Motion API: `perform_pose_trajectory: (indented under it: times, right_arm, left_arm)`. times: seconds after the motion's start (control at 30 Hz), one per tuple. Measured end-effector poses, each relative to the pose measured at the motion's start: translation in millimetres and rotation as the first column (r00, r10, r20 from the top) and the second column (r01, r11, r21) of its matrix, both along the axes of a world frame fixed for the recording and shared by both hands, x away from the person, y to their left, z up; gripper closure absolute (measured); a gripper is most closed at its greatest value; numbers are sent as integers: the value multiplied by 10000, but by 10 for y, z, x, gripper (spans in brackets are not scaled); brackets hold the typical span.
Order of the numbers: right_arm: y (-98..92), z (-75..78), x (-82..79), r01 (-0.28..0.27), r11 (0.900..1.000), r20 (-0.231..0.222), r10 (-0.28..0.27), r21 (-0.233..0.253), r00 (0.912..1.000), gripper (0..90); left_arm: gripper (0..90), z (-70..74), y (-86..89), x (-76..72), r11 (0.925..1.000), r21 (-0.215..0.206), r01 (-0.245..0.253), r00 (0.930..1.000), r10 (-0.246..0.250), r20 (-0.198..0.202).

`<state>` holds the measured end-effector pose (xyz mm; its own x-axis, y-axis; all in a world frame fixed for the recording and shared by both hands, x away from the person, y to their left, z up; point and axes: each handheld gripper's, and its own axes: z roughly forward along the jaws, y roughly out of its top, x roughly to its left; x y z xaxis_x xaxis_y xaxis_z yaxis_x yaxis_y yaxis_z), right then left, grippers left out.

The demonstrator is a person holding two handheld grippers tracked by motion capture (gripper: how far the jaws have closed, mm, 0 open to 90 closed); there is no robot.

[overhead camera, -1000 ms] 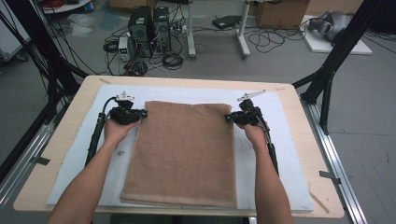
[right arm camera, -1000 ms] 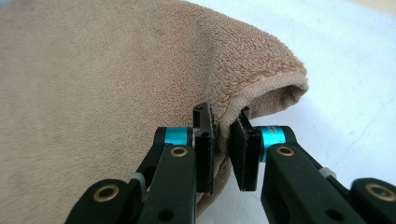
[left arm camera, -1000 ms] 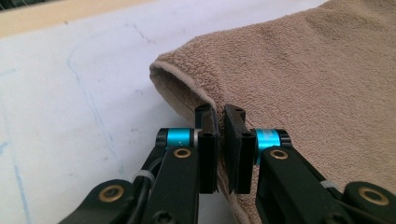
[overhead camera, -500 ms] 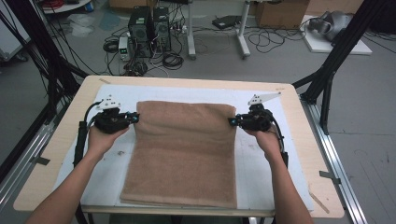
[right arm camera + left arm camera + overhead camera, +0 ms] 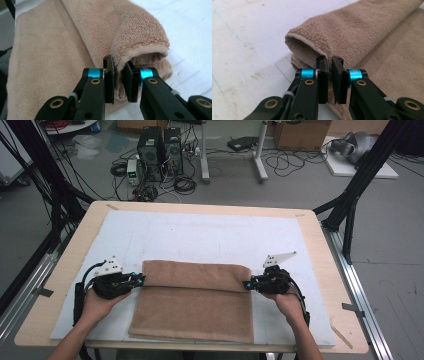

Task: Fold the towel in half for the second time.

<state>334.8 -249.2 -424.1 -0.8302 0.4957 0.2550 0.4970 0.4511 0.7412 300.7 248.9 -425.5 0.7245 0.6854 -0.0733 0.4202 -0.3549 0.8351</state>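
A tan towel (image 5: 195,302) lies on the white mat (image 5: 200,240), its far part folded over toward me into a rolled fold (image 5: 197,276). My left gripper (image 5: 140,280) is shut on the fold's left corner; the left gripper view shows its jaws (image 5: 330,65) pinching the towel's edge (image 5: 322,42). At the fold's right corner my right gripper (image 5: 246,284) is shut on the cloth, which sits pinched between its jaws (image 5: 119,67) in the right gripper view, with the towel (image 5: 50,57) spread beyond.
The wooden table (image 5: 320,245) carries the mat, with bare mat beyond the fold. Black frame legs (image 5: 350,195) stand at the right and left. Computers and cables (image 5: 160,150) sit on the floor behind the table.
Both grippers have pulled the towel's far edge toward me, from the far side of the mat to about mid-table. The towel now lies doubled over itself.
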Motion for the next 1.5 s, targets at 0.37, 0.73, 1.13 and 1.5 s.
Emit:
perform_pose_trajectory:
  times: [0.37,0.73,1.13,1.5]
  right_arm:
    - [-95,19,-65,490,9981,129,-486,-363,9987,650]
    - [-106,396,55,942,9954,948,-921,-181,9912,460]
    - [138,236,453,644,9971,-340,-658,-410,9973,413]
    - [152,289,282,-904,9956,-428,913,242,9949,800]
  left_arm:
    - [741,-43,225,-50,9987,180,-475,9986,479,-219]
    - [499,305,90,163,9988,-61,-477,9987,478,186]
    - [398,155,-156,624,9999,126,-45,9938,59,-1114]
    - [833,303,-62,367,9956,-105,934,9942,-939,-525]
